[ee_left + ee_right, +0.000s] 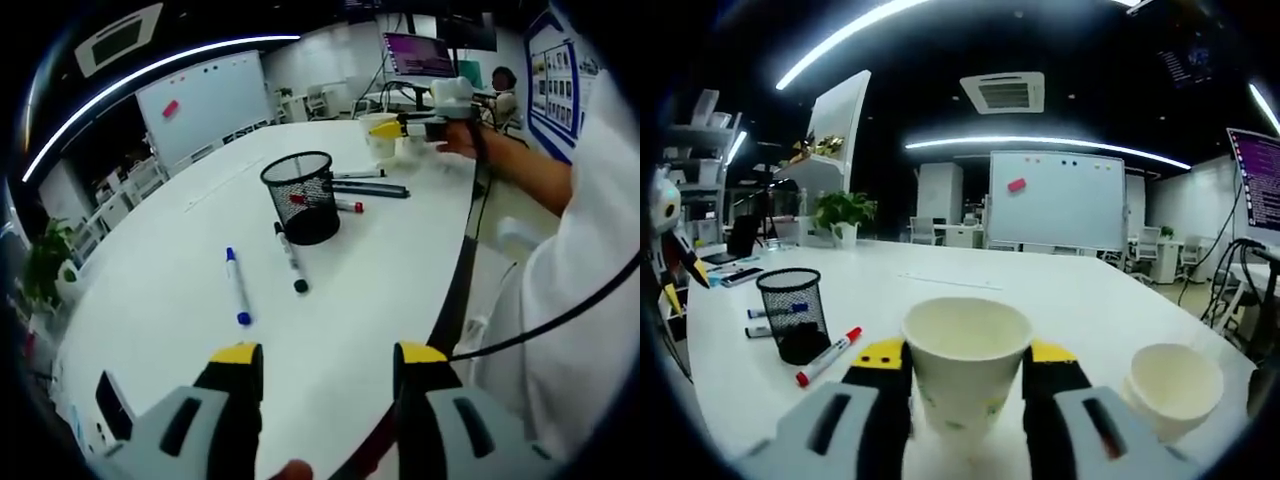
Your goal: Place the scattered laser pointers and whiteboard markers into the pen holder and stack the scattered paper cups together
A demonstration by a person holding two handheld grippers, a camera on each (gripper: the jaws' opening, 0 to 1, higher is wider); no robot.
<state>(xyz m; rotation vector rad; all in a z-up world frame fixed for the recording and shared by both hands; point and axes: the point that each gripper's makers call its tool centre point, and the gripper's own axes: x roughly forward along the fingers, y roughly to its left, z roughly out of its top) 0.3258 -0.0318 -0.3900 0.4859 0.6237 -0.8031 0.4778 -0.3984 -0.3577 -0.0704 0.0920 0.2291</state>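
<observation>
The right tool (965, 375) grips an upright paper cup (966, 375) between its jaws, with a second cup (1172, 388) standing apart on the white table (1080, 300). The left tool (325, 365) hovers wide and empty above the table, short of a blue marker (237, 286) and a black marker (290, 257) lying beside the mesh pen holder (301, 196). A red marker (828, 356) rests against the holder too. The thin cup could crumple if squeezed harder, or tip the second cup if lowered off-centre while stacking.
</observation>
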